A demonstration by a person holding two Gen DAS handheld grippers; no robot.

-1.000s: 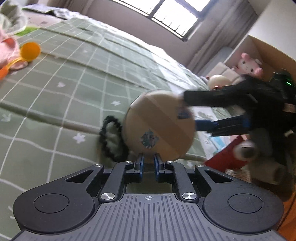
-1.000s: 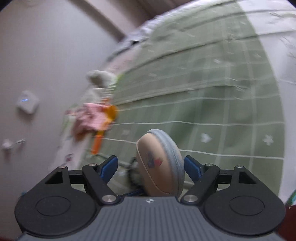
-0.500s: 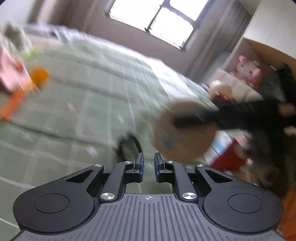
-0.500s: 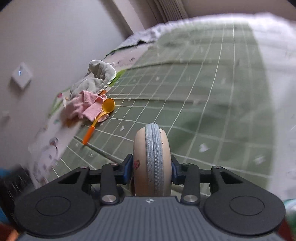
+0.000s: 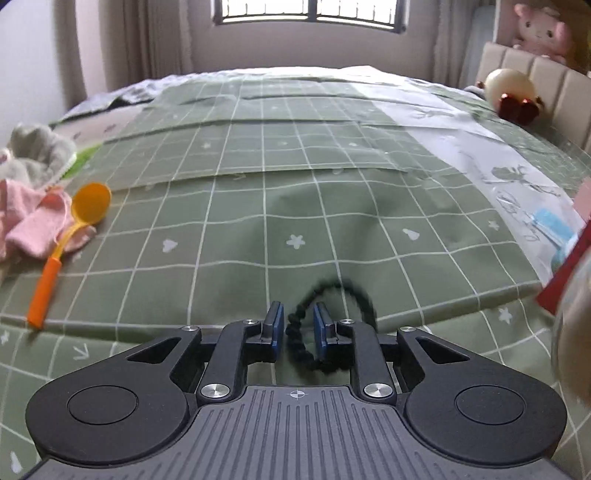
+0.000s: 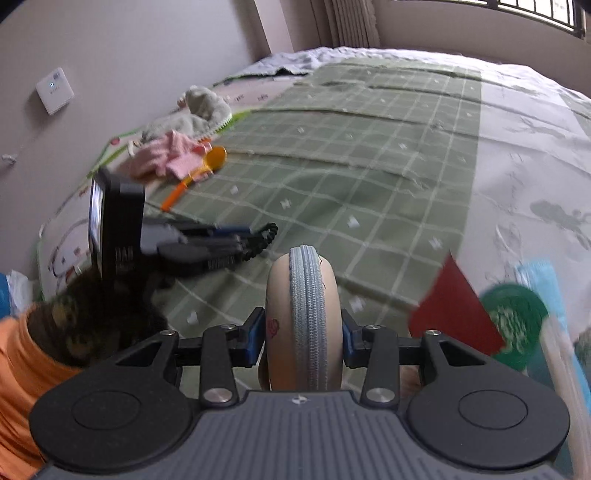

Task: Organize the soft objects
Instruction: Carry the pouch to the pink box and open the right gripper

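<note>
A round beige pouch (image 6: 306,295) with a grey zipper stands on edge between the pads of my right gripper (image 6: 303,332), which is shut on it and holds it above the green checked bedspread (image 6: 369,155). A black coiled hair tie (image 5: 354,291) lies on the bedspread (image 5: 258,166). One side of the tie runs between the fingers of my left gripper (image 5: 298,328). Its jaws are opening and the pads do not press on the tie. In the right wrist view my left gripper (image 6: 255,240) reaches in from the left, with the hair tie (image 6: 271,230) at its tips.
A pink cloth (image 5: 29,221), an orange spoon (image 5: 74,229) and a grey cloth (image 5: 33,151) lie at the bed's left side. A pink plush (image 5: 539,26) and a cream toy (image 5: 509,86) sit at the back right. A red card (image 6: 454,306) and a green lid (image 6: 517,321) are at the right.
My right gripper closed on the pouch and carried it away from the left gripper. The left gripper swung to face the window, and its shut jaws parted around the hair tie.
</note>
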